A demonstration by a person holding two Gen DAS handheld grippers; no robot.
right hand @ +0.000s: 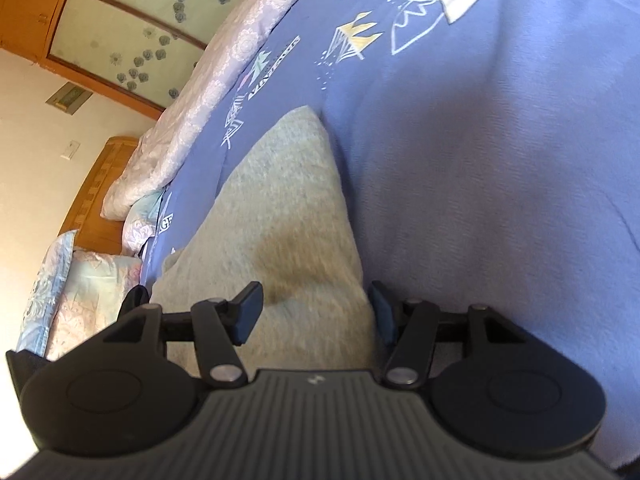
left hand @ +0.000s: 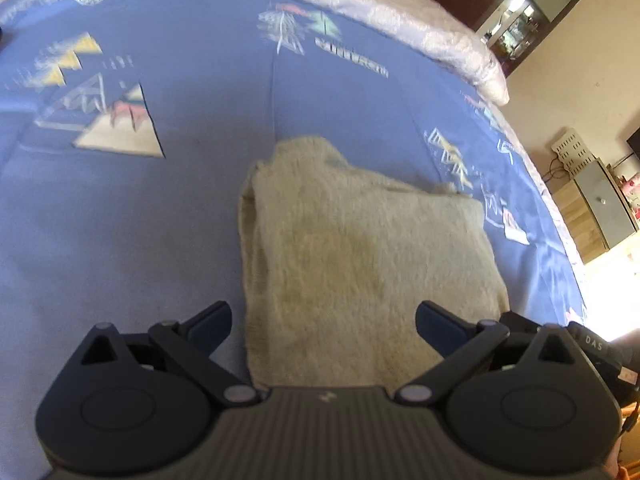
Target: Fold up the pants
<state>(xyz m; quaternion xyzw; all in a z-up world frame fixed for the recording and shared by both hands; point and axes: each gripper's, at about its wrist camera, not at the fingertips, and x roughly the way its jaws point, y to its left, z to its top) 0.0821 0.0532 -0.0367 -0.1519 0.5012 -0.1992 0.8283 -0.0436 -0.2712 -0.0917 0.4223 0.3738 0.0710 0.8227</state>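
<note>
The beige fuzzy pants (left hand: 360, 256) lie folded into a compact block on the blue patterned bedsheet (left hand: 120, 220). My left gripper (left hand: 324, 324) is open, its jaws spread wide over the near edge of the pants, holding nothing. In the right wrist view the pants (right hand: 280, 216) stretch away from the camera. My right gripper (right hand: 316, 312) is open with its jaws on either side of the near end of the pants, not closed on the fabric. Part of the other gripper (left hand: 592, 352) shows at the right edge of the left wrist view.
A pale pink quilt (left hand: 400, 12) runs along the far side of the bed. Pillows (right hand: 80, 292) and a wooden headboard (right hand: 96, 188) are at the left. A wooden cabinet (left hand: 592, 216) stands beside the bed, and a wardrobe (right hand: 120, 24) lies beyond.
</note>
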